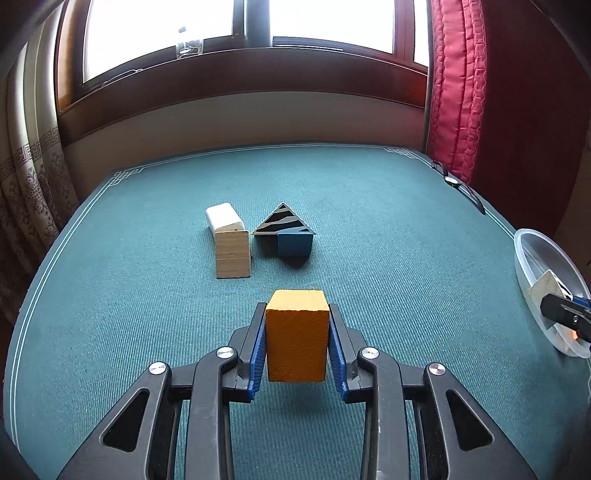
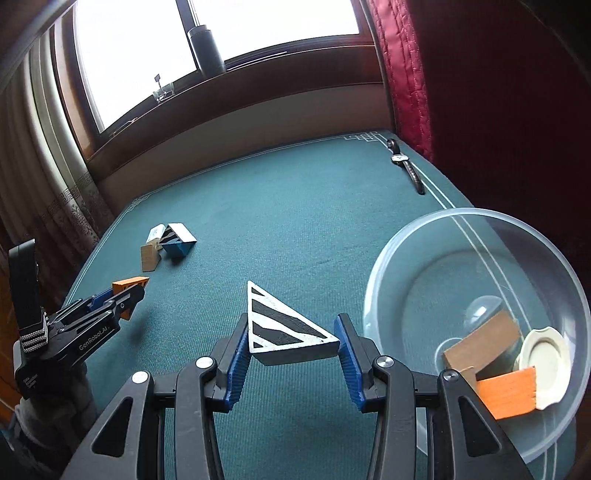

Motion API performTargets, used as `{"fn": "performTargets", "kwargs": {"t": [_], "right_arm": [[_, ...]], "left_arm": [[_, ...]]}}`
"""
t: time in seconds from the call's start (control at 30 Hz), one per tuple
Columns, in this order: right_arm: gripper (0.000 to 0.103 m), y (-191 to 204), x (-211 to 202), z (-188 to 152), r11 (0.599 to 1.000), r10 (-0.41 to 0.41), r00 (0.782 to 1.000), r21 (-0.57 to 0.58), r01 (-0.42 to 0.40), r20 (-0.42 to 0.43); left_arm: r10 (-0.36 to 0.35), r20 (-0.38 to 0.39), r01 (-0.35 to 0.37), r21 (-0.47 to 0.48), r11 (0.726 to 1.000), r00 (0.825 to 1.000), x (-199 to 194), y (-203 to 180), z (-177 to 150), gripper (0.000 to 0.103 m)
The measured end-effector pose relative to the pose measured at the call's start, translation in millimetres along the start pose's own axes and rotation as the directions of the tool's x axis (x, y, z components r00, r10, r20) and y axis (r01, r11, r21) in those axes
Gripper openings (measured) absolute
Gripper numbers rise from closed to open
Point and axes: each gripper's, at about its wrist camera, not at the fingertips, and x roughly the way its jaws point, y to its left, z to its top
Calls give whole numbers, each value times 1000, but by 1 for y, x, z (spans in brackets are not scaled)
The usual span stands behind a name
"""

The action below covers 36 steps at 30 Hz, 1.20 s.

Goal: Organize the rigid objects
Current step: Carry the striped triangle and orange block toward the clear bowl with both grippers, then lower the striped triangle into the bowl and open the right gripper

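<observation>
Gripping orange block (image 1: pixel 297 334), left claw (image 1: pixel 297 345)

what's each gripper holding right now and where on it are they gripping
The left gripper clamps the orange block by its two side faces. The right gripper pinches the striped triangular block across its two near corners.

Blown-out daylight from the window (image 1: pixel 240 33); dim, fisheye-bent edges; sharp focus.

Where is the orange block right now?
The orange block is pinched in the left gripper, lifted above the green table, nearer than the wooden block.
</observation>
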Motion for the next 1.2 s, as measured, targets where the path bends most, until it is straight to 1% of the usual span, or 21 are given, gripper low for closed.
{"fn": "performTargets", "kwargs": {"t": [0.27, 0.5, 0.7, 0.97, 1.03, 1.1, 1.2], "right_arm": [[46, -36, -28, 1, 995, -75, 995, 74, 70, 59], [46, -68, -46, -6, 984, -133, 988, 130, 123, 77], [46, -85, -57, -9, 978, -153, 984, 156, 137, 94], [47, -99, -61, -14, 977, -164, 983, 154, 150, 82], [51, -102, -60, -16, 978, -155, 985, 151, 143, 70], [65, -106, -62, -17, 977, -156, 985, 156, 143, 73], [69, -112, -66, -19, 975, -167, 982, 160, 152, 91]], "left_arm": [[-5, -2, 5, 5, 1000, 1000, -6, -11, -4, 31], [-9, -2, 9, -14, 1000, 1000, -15, -18, -8, 31], [-26, -5, 26, -24, 999, 1000, -21, -32, -11, 31], [-68, -4, 68, -2, 998, 998, -32, -62, -12, 31], [-80, -6, 80, 4, 997, 997, -34, -70, -12, 31], [-92, -7, 92, 13, 996, 996, -36, -79, -12, 31], [-113, -13, 113, 30, 993, 994, -39, -94, -12, 31]]}}
